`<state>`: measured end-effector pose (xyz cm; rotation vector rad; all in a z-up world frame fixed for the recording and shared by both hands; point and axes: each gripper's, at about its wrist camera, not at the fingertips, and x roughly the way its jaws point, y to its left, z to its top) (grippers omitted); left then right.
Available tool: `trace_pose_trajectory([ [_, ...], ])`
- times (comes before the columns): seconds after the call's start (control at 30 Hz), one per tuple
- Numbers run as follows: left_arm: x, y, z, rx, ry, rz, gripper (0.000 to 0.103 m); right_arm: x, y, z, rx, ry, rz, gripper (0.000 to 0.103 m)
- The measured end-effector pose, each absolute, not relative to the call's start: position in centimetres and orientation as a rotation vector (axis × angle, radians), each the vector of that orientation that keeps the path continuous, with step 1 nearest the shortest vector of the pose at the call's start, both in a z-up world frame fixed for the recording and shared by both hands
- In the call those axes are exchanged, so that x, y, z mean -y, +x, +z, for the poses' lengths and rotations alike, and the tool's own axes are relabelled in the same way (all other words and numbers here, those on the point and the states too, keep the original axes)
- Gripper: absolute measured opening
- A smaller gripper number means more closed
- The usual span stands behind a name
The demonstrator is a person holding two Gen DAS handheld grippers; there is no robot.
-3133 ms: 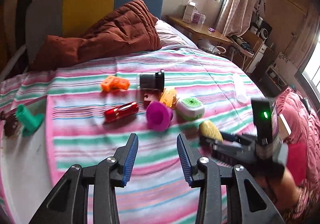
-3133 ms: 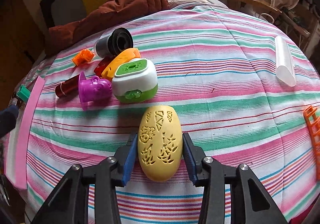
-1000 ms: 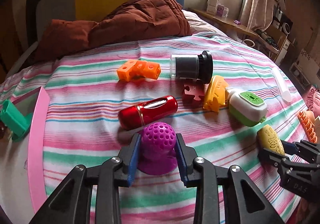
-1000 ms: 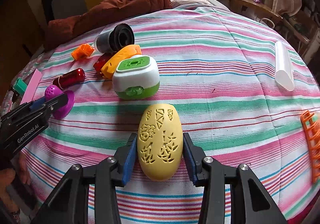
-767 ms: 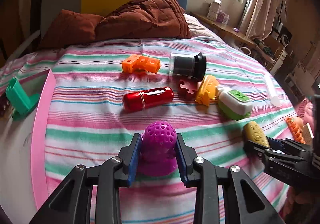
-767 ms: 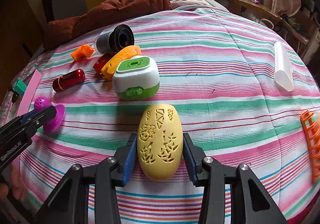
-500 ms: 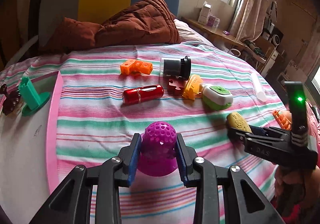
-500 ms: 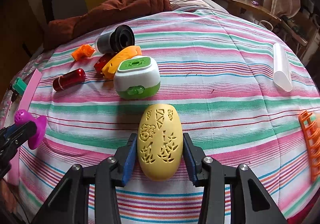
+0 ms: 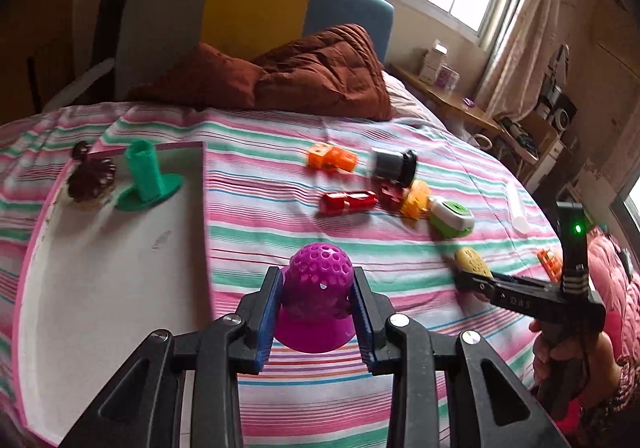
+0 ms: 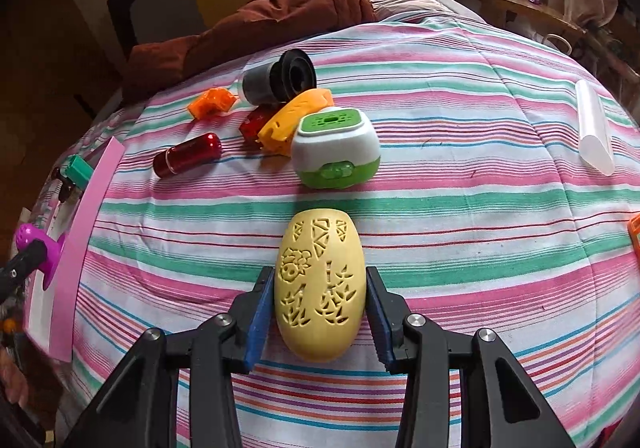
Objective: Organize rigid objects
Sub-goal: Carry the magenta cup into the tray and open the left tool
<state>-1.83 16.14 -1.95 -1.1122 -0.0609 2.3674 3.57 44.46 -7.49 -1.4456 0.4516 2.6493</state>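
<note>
Left wrist view: the left gripper (image 9: 316, 312) is clamped on the purple toy (image 9: 318, 300), blue pads pressed to its dimpled dome above a flared base. Half a second ago the toy hung over open striped bedding; it now sits at the pink edge of the white tray (image 9: 100, 268), with the red cylinder (image 9: 349, 202) and the rest of the loose pile farther off. Judgement: the carry is nearly done and release into the tray is the next step. The tray already holds a green flanged peg (image 9: 146, 178) and a dark brown scalloped piece (image 9: 91, 178) (its make cannot be told). The purple toy reads as hard, matte, perforated plastic.

Right wrist view: the right gripper (image 10: 318, 318) is closed on the yellow oval shell (image 10: 319, 290), unchanged in position over the last three seconds, so that item waits its turn. The shell is smooth, egg-shaped, pierced with floral and triangular cut-outs. Beyond it lie the green-and-white case (image 10: 335, 152), glossy and rounded, an orange curved piece (image 10: 294, 118) and a black-capped grey canister (image 10: 280, 82). The bedspread (image 10: 480, 228) is soft striped cloth.
</note>
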Motion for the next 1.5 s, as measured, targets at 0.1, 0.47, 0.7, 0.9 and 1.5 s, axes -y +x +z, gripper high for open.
trace_pose_trajectory([
  [0.1, -13.8, -2.8, -1.8, 0.105, -1.114, 2.419, 0.033, -43.7, 3.5, -7.5, -0.445, -1.454, 2.669, 0.044],
  [0.47, -5.1, -8.5, -3.8, 0.205, -1.245, 2.621, 0.033, -42.2, 3.9, -7.4, -0.444, -1.468, 2.721, 0.044],
  [0.7, -2.4, -12.4, -5.7, 0.195, -1.357, 2.683, 0.033, -42.1, 3.9, -7.5, -0.432, -1.466, 2.723, 0.044],
  [0.9, -1.6, -14.4, -6.7, 0.201, -1.396, 2.706, 0.033, -41.9, 4.0, -7.5, -0.4, -1.464, 2.726, 0.044],
  [1.5, -2.4, -7.8, -5.8, 0.265, -1.274, 2.649, 0.039, -41.2, 4.2, -7.1, -0.311, -1.411, 2.753, 0.044],
])
